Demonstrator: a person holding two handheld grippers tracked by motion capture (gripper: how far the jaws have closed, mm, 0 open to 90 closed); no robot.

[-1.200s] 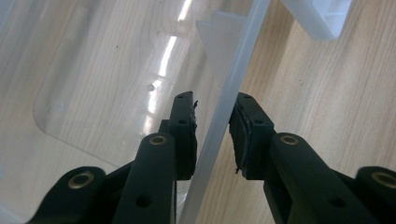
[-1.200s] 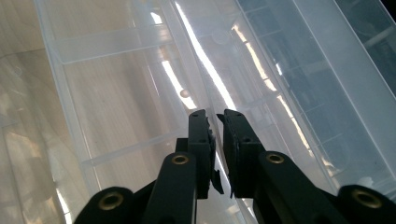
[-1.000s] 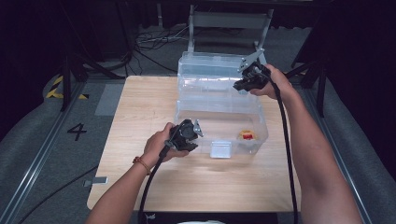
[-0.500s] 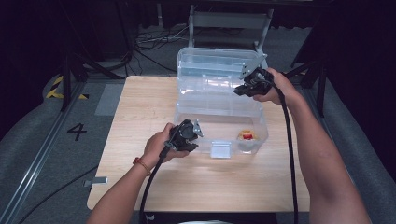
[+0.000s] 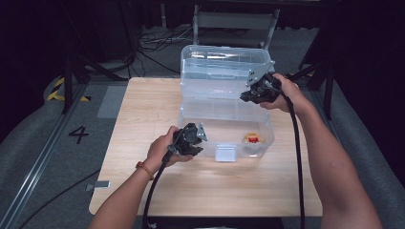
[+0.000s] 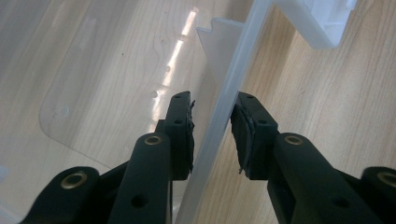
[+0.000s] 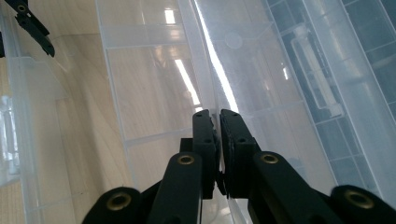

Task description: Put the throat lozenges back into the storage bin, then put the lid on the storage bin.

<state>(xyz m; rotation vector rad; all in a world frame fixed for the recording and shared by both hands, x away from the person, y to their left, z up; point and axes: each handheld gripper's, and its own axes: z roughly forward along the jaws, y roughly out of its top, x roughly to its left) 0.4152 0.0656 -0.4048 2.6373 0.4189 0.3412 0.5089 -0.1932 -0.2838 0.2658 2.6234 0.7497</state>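
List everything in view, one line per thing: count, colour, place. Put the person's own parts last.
Storage box: one, clear plastic, on the table's far half, open.
Lid: one, clear, raised at the box's far side, its edge between the right gripper's jaws.
Latch: one, whitish, on the box's near wall.
Small object: one, red and yellow, inside the box near its right front corner; too small to identify.
Table: one, light wood.
Chair: one, grey, beyond the table.
Left gripper: one, black, jaws astride the box's near wall.
Right gripper: one, black, shut on the lid's edge.
Forearms: two, entering from the bottom.
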